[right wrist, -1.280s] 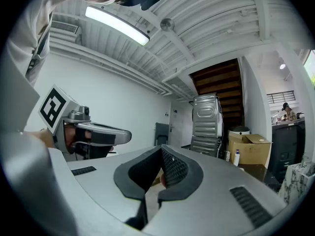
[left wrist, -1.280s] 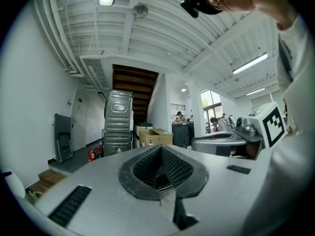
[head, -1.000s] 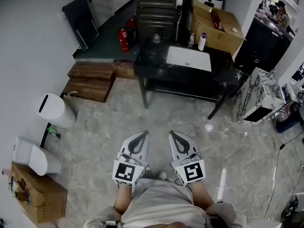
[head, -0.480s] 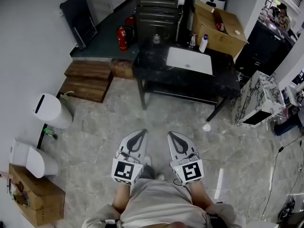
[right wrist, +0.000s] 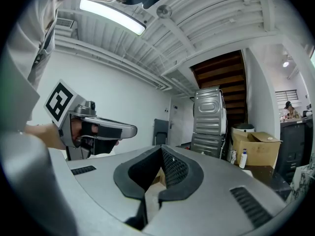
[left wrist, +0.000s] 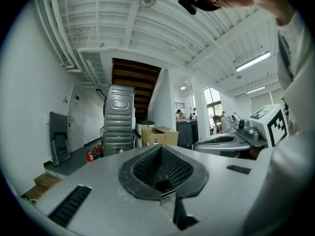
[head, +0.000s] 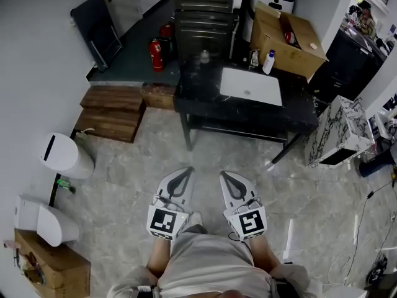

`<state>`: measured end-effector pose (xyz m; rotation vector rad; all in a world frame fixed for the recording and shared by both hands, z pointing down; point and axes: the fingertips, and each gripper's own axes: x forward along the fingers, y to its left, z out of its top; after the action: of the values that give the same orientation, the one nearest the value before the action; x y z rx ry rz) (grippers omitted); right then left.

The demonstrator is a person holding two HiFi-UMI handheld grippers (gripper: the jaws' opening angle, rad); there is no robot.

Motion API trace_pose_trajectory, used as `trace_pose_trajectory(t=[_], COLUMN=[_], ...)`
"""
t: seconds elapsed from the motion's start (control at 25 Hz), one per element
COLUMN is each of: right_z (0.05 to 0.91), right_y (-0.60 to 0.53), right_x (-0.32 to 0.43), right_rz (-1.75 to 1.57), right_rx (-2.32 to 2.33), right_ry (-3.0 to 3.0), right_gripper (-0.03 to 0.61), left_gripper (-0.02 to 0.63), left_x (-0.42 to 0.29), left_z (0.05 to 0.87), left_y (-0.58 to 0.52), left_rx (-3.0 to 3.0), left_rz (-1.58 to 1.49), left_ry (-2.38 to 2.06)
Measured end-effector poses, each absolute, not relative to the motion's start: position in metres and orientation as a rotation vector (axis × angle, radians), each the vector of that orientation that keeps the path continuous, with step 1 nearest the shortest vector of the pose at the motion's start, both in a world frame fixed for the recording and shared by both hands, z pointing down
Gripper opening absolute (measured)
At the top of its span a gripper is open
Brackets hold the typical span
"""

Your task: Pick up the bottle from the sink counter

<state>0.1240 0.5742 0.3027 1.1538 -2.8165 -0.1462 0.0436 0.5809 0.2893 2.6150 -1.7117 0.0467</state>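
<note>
The white bottle (head: 268, 61) with a blue cap stands at the back edge of the black sink counter (head: 205, 92), right of the white basin (head: 250, 85). It also shows small and far off as the bottle (right wrist: 243, 158) in the right gripper view. My left gripper (head: 185, 172) and right gripper (head: 224, 175) are held side by side close to my body, over the floor and well short of the counter. Both are shut with nothing between their jaws. The left gripper (left wrist: 160, 148) and right gripper (right wrist: 161, 149) point toward the counter.
A small dispenser (head: 254, 58) stands next to the bottle, with an open cardboard box (head: 288, 39) behind. A grey metal unit (head: 205, 11) and a red fire extinguisher (head: 154, 53) lie beyond the counter. Wooden steps (head: 111, 107), a white bin (head: 62, 156) and a marbled cabinet (head: 338, 132) flank the floor.
The counter and sink have drifted slightly lower and nearer in the head view as the person moves toward them. Both grippers keep their place and stay shut.
</note>
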Motion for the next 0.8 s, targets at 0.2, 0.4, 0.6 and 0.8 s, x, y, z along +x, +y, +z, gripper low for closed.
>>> trace_pose_trajectory(t=[0.2,0.4,0.6,0.8], right_z=[0.304,0.302,0.302,0.304], right_y=[0.546,0.521,0.502,0.478], right_x=[0.105,0.089,0.078,0.070], right_rz=[-0.153,-0.169,-0.160,-0.160], right_rx=[1.178,1.210,1.229,1.218], right_ry=[-2.795,-2.767,-2.753,-2.742], right_gripper=[-0.008,-0.008,-0.008,-0.008], left_gripper=[0.001,0.001,0.000,0.002], left_x=[0.023,0.003,-0.010,-0.015], left_z=[0.295,0.292,0.294,0.296], left_y=[0.551,0.525,0.503,0.482], left_rx=[2.631,2.650,2.647,2.641], left_rz=[0.058,0.033,0.036,0.036], left_ry=[-1.689,-1.666,-1.656,-1.642])
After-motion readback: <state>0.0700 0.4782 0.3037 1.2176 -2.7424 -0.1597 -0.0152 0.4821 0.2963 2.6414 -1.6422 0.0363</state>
